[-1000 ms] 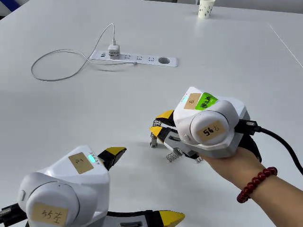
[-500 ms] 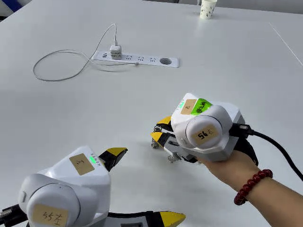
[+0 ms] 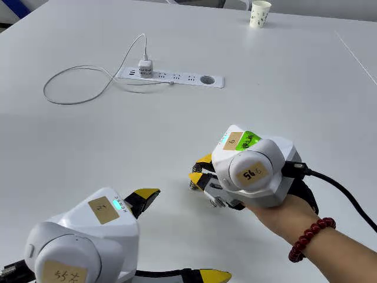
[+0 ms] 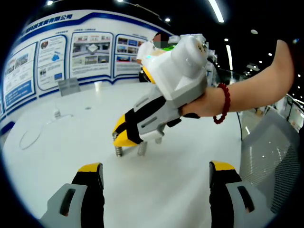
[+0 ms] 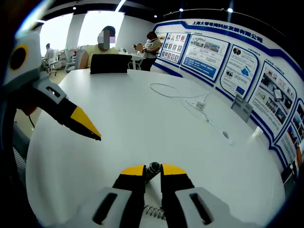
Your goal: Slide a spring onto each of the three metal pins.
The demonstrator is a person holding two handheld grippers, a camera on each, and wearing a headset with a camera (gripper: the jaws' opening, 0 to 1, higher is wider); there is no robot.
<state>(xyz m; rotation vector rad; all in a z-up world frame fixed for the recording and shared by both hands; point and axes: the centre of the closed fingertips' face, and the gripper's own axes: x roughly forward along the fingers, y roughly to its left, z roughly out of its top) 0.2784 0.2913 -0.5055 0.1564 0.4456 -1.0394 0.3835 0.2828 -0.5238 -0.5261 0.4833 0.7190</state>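
Observation:
My right gripper (image 3: 198,174) is low over the white table (image 3: 177,130), its yellow tips closed on the top of a small upright spring (image 5: 152,168). In the left gripper view that coil (image 4: 118,151) stands on the table under the right gripper (image 4: 122,135), with a second short metal piece (image 4: 141,148) beside it. A loose spring (image 5: 154,211) lies on the table between the jaws, further back. My left gripper (image 3: 179,234) stands wide open at the near left, nothing between its fingers (image 4: 90,176). One of its yellow tips (image 5: 83,122) points toward the right gripper.
A white power strip (image 3: 171,76) with a charger and a looped white cable (image 3: 76,82) lies at the far left. At the table's far edge stands a paper cup (image 3: 259,13). A black cable (image 3: 341,188) trails from the right gripper. People sit at another table (image 5: 107,61) beyond.
My right gripper has sunk lower and slightly nearer, and its body now covers the loose spring that lay beside it. The left gripper has stayed about where it was, still open.

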